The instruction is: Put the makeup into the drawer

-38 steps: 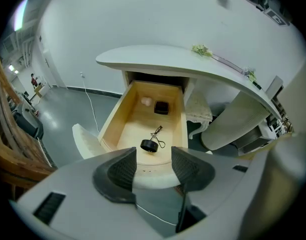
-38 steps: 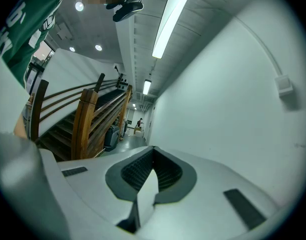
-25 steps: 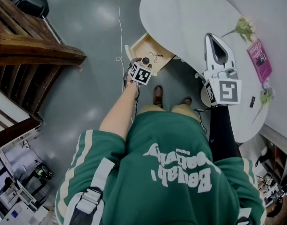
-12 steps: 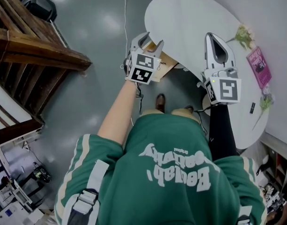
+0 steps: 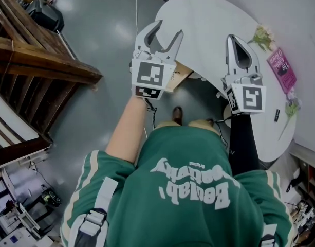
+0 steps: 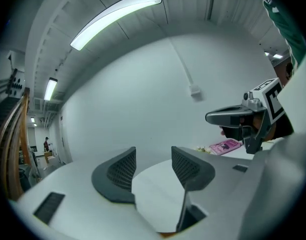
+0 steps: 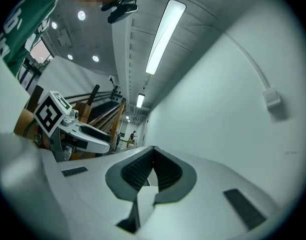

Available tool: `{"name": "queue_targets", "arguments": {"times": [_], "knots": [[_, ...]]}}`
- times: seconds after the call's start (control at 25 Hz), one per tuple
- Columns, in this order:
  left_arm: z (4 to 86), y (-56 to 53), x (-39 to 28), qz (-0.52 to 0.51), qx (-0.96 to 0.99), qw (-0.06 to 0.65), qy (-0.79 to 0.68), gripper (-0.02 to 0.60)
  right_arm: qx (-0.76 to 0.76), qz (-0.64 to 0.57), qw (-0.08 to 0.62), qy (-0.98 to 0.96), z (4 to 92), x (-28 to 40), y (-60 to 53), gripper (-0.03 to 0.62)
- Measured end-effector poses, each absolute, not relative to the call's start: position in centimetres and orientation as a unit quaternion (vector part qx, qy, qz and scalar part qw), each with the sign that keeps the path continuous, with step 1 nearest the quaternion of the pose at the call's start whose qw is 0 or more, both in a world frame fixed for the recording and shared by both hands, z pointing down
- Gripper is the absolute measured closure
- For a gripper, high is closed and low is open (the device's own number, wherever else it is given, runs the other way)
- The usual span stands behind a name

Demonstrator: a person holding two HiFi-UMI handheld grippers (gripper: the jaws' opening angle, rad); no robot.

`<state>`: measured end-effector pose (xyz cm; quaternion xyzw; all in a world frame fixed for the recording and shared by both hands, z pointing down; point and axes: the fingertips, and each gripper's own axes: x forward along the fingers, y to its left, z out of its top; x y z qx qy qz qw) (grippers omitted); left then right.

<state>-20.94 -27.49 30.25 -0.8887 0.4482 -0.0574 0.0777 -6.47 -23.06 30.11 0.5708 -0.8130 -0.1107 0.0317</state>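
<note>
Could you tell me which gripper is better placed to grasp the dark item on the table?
Probably the right gripper, though shut: the dark item lies nearer it on the table. The left gripper is open but farther, by the drawer.

Industrial studio hall, concrete floor (image 5: 95, 24), strip lights (image 6: 118, 16)

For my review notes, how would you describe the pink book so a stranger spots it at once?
Start at the white oval table, then follow its right-hand edge in the head view. The pink book lies flat there between two flower sprigs; it is the only pink rectangle on the table, with pale lettering.
</note>
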Motion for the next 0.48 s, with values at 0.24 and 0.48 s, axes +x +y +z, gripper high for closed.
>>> {"name": "queue_targets", "arguments": {"times": [0.24, 0.48], "knots": [[29.3, -26.1, -14.0, -0.054, -0.915, 0.087, 0.391, 0.344, 0.612, -0.110, 0.030, -0.782, 29.3, -0.5, -20.6, 0.585], [28.4, -23.3, -3.1, -0.037, -0.945, 0.089, 0.313, 0.344, 0.675, -0.110, 0.036, -0.729, 28.7, 9.6, -15.9, 0.585]]}}
